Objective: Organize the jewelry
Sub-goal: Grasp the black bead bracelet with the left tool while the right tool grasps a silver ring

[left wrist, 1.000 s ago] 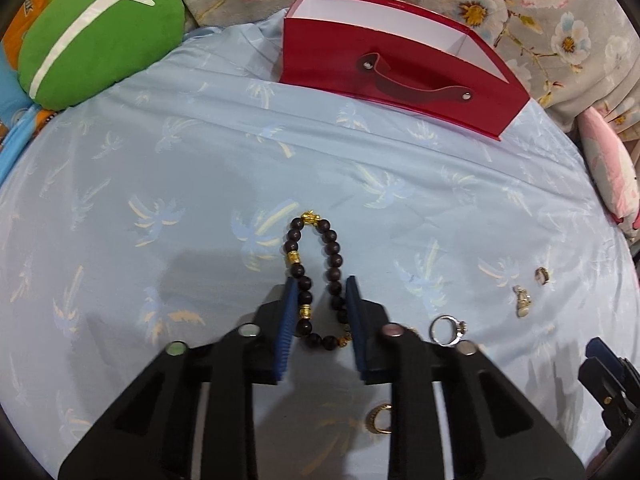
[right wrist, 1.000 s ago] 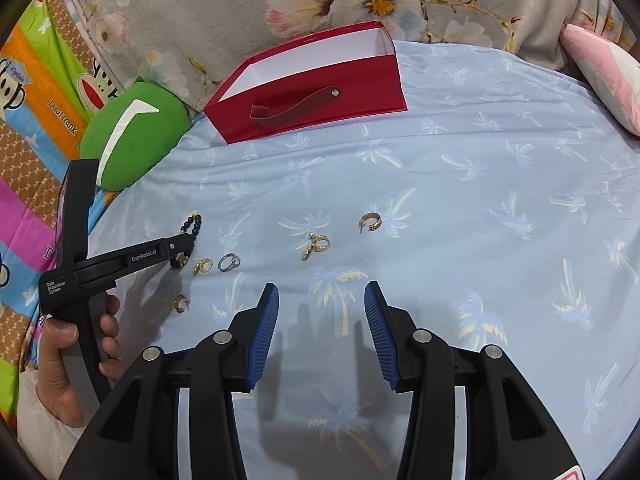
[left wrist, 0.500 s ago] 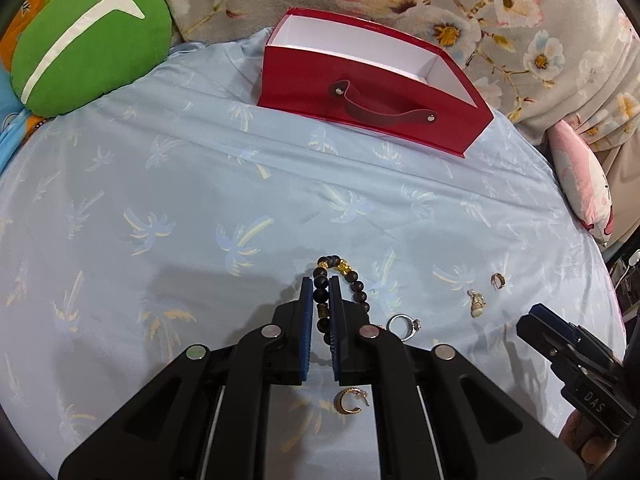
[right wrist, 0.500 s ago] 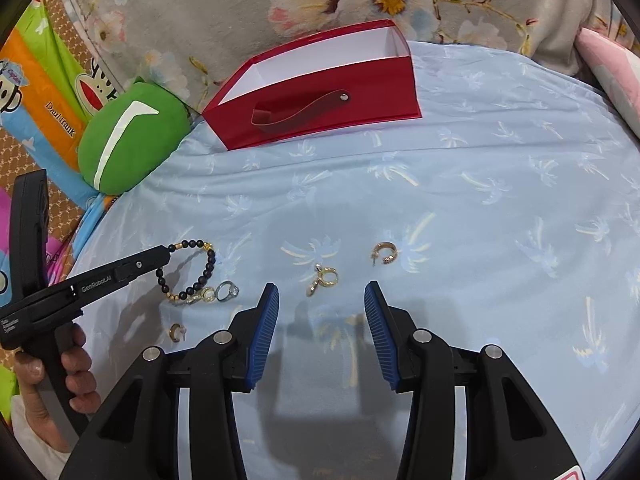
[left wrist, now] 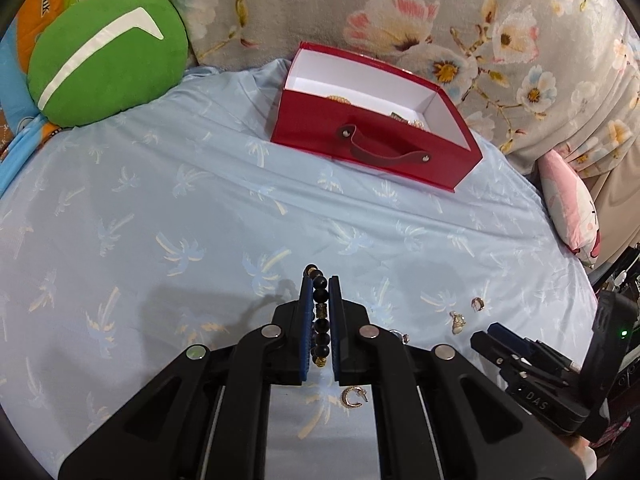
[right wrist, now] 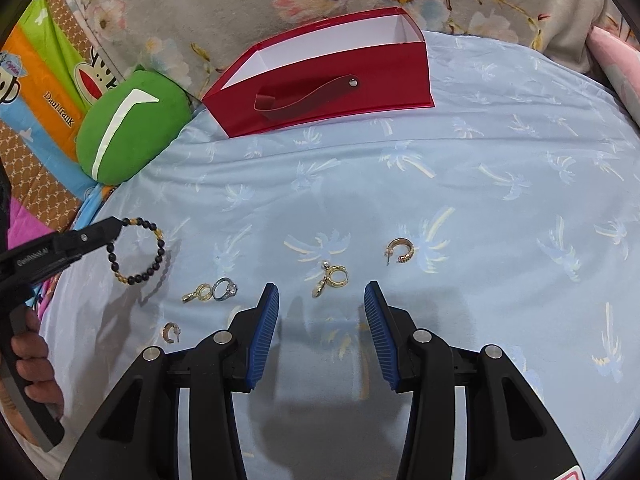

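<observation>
The left gripper [left wrist: 320, 284] is clamped on the beaded bracelet [right wrist: 138, 250], pinching one side of the loop so the rest hangs free, lifted off the blue sheet [left wrist: 200, 208]. This single-point hold appears chosen to let the strand dangle and drop cleanly. The bracelet sits well in front of the red box [left wrist: 376, 136], toward its left end.

The right gripper [right wrist: 320, 292] stands wide and holds nothing. It hovers in front of the red box, just short of the pearl earring [right wrist: 332, 278], which lies between the lines of its fingers; in my judgement this is a staged approach for the next pick.

Also loose on the sheet in front of the box: a gold hoop earring [right wrist: 400, 250], a silver ring [right wrist: 224, 289] touching a small gold ring [right wrist: 198, 293], and a small hoop [right wrist: 171, 332] nearest the camera.

The red box is open-topped with a white lining. Several gold pieces show along its floor behind the front wall; their type cannot be determined. The handle faces the grippers.

Judgement: the sort is partly done, with the bracelet due next for the box.
</observation>
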### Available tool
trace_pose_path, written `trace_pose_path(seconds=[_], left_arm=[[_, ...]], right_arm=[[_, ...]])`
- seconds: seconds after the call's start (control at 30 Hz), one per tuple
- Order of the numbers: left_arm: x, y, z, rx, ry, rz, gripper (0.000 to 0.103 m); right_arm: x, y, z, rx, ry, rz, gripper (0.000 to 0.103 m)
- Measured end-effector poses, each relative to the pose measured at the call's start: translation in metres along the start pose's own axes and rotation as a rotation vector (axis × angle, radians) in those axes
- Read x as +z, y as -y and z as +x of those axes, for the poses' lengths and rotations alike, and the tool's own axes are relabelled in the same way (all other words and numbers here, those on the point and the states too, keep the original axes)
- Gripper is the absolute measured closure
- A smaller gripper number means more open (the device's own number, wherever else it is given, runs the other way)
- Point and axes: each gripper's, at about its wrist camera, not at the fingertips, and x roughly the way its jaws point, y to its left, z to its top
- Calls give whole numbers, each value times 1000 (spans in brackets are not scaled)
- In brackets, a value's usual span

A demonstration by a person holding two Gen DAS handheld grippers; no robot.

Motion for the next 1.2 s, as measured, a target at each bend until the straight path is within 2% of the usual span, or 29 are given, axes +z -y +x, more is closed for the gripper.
trace_pose_path(seconds=[0.27, 0.5, 0.63, 0.73, 1.2], left_arm=[[4, -1, -7, 1, 15, 2, 96], [3, -6, -7, 11, 13, -2, 96], [1, -9, -7, 12, 10, -6, 96], [0, -10, -7, 14, 8, -7, 96], [-4, -17, -3, 6, -1, -27, 96]], right_arm=[[7, -3, 11, -7, -5, -11, 63], [5, -36, 15, 78, -26, -75, 64], [0, -60, 29, 91, -53, -140, 75], [-3, -68, 41, 94, -83, -156, 81], [1, -84, 57, 55, -61, -205, 80]])
